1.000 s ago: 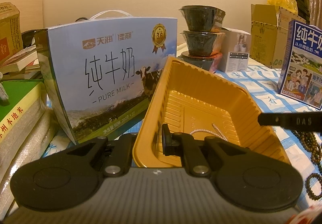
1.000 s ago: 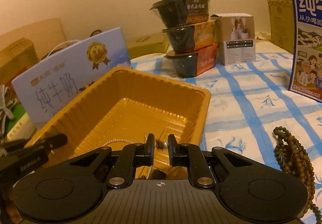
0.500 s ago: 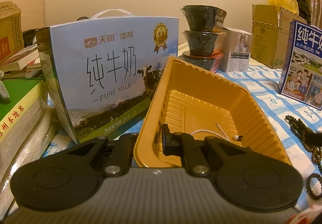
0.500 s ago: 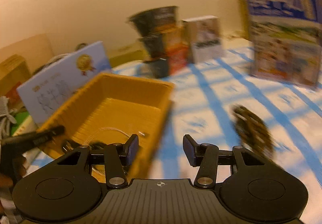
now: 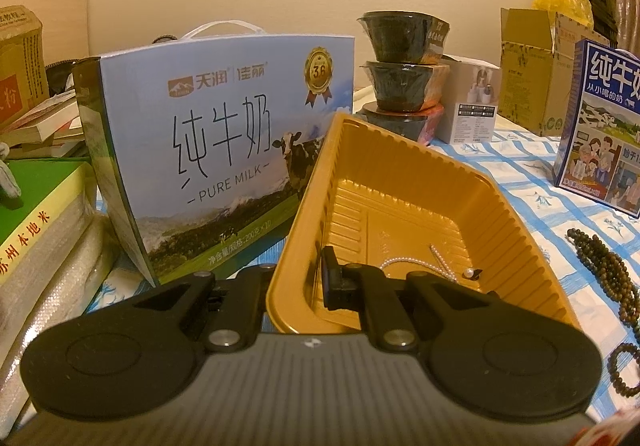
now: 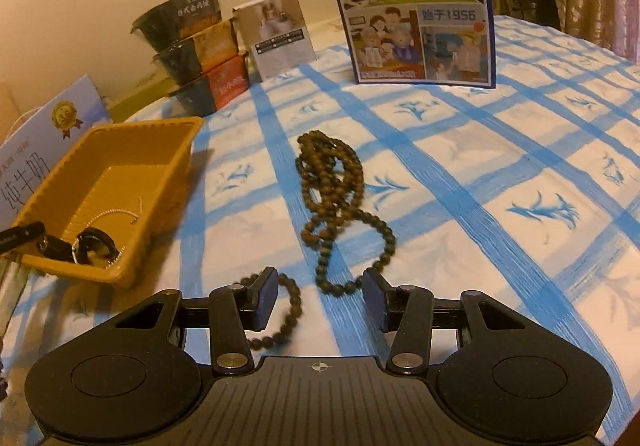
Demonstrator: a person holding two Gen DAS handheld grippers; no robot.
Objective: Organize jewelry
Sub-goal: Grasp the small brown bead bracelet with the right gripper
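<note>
The right gripper [image 6: 320, 302] is hanging wide open over the beads [image 6: 332, 197] just ahead, so it should be going low and closing slowly, while the left gripper [image 5: 296, 282] is pinching the tray [image 5: 400, 173].

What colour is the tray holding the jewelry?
Golden yellow plastic tray, ribbed inside; clearest in the left wrist view, where the left gripper clamps its rim.

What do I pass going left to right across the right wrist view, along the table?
Light blue milk carton → yellow tray → stacked black bowls → small white box → long bead necklace → dark blue milk carton.
</note>
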